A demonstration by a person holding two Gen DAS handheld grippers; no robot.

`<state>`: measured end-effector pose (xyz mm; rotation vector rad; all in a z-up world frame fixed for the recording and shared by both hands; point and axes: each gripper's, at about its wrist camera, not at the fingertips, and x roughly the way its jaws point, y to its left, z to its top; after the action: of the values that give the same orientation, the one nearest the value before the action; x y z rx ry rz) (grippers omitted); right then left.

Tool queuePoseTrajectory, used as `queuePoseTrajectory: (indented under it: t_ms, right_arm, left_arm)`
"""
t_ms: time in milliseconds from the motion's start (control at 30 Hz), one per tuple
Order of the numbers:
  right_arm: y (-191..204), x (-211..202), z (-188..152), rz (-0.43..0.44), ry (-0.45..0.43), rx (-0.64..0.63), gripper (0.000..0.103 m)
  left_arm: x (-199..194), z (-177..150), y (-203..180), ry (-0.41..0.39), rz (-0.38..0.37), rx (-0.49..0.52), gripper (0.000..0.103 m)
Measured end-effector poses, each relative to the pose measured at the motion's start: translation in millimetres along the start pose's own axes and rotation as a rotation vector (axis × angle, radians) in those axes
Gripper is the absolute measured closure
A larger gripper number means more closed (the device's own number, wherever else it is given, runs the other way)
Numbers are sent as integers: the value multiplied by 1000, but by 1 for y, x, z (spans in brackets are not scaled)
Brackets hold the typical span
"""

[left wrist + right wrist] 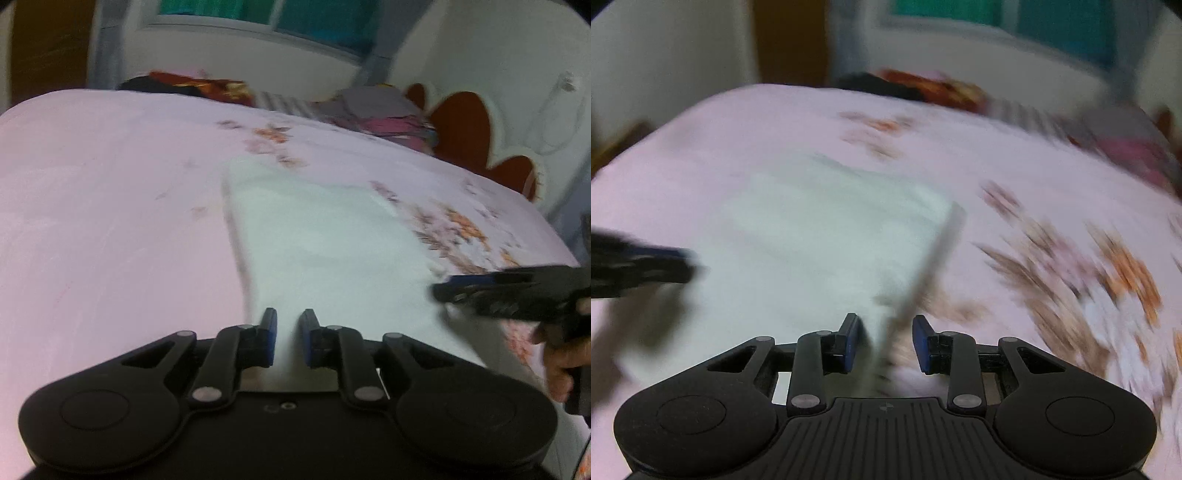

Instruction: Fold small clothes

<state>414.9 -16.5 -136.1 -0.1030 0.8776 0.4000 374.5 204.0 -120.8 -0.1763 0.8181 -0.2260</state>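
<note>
Black plastic fills the bottom of each wrist view. The left hand-held gripper [288, 338] has its blue-padded fingers [269, 334] parted by a narrow gap, with nothing pinched between them; white fabric shows through the gap. The right hand-held gripper [884, 343] stands wider apart, its fingers either side of the near right edge of the white garment [842, 236], and blur makes it hard to tell whether either pad touches the cloth.

That garment [317, 236] lies flat as a pale rectangle on the pink floral bedsheet [110, 206], directly ahead of both tools. Only the left view shows the right tool from the side, low over the garment's right edge, with the person's hand [561, 354] on its grip. Only the right view shows the left tool as a dark smear over the garment's left side.

Farther off, at the far edge of the bed, sit heaps of other clothes [380, 110], red and dark ones to the left, grey and pink to the right. The left view alone shows the red scalloped headboard [465, 125]. A window [266, 14] with teal panes is beyond.
</note>
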Motion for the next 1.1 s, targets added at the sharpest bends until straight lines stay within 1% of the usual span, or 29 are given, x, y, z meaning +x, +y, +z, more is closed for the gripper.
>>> queuePoseTrajectory:
  t_ms: [33, 67, 100, 133, 233, 300, 333, 367, 433, 500, 533, 567, 600, 633, 667, 700, 733, 767, 800, 833, 867, 933, 1000, 1100]
  right_arm:
    - [-11, -2, -2, -1, -3, 62, 71]
    - [-17, -9, -4, -15, -12, 96, 72]
    - [-20, -20, -8, -42, -37, 102, 72]
    - [-23, -35, -14, -48, -66, 103, 72]
    - [-30, -70, -33, -22, -96, 122, 72]
    - [-32, -98, -51, -16, -122, 129, 71]
    - [-32, -111, -58, -6, -130, 142, 71]
    - [-28, -126, -66, 4, -140, 154, 71]
    - [-20, -154, -84, 22, -158, 165, 71]
    - [-11, -178, -99, 38, -169, 171, 71]
    - [-5, -190, -107, 44, -170, 173, 71]
    - [1, -200, -113, 38, -173, 171, 71]
    - [8, -213, -120, 33, -177, 167, 71]
    - [14, -224, -126, 29, -177, 168, 71]
    - [18, -231, -131, 32, -176, 169, 71]
    - [24, -242, -137, 35, -177, 170, 71]
    - [28, -250, -142, 30, -182, 169, 70]
    - [32, -258, -146, 19, -188, 169, 44]
    - [37, -268, -153, -6, -206, 174, 0]
    - [43, -280, -161, -34, -256, 180, 1]
    - [49, -287, -167, -48, -279, 171, 0]
    - [57, -299, -178, -55, -281, 170, 0]
    - [60, -307, -186, -54, -271, 200, 0]
    - [64, -319, -199, -87, -267, 207, 0]
  left_arm:
    - [-6, -4, 0, -9, 22, -4, 90]
    - [-15, -10, 2, -21, 43, -15, 90]
    - [-24, -18, 4, -29, 67, -38, 89]
    - [-29, -25, 7, -32, 81, -55, 88]
    - [-62, -53, 5, -68, 126, -104, 88]
    - [-84, -68, -5, -96, 131, -125, 87]
    - [-95, -77, -14, -110, 134, -126, 80]
    - [-104, -83, -22, -117, 136, -123, 76]
    - [-124, -97, -44, -124, 151, -117, 73]
    - [-141, -106, -61, -137, 146, -116, 68]
    - [-152, -110, -70, -148, 153, -113, 64]
    - [-160, -112, -79, -156, 159, -106, 54]
    - [-168, -114, -87, -162, 167, -98, 46]
    - [-178, -116, -95, -173, 181, -91, 33]
    - [-188, -121, -105, -193, 193, -76, 22]
    - [-197, -124, -114, -210, 202, -59, 15]
    - [-207, -128, -124, -225, 220, -52, 0]
    - [-216, -134, -131, -237, 234, -52, 0]
    - [-226, -140, -138, -252, 239, -49, 0]
    - [-233, -144, -144, -260, 239, -44, 0]
    - [-240, -149, -151, -255, 242, -39, 0]
    - [-251, -157, -161, -250, 247, -29, 0]
    - [-262, -166, -172, -258, 249, 10, 0]
    - [-272, -174, -186, -255, 240, 34, 0]
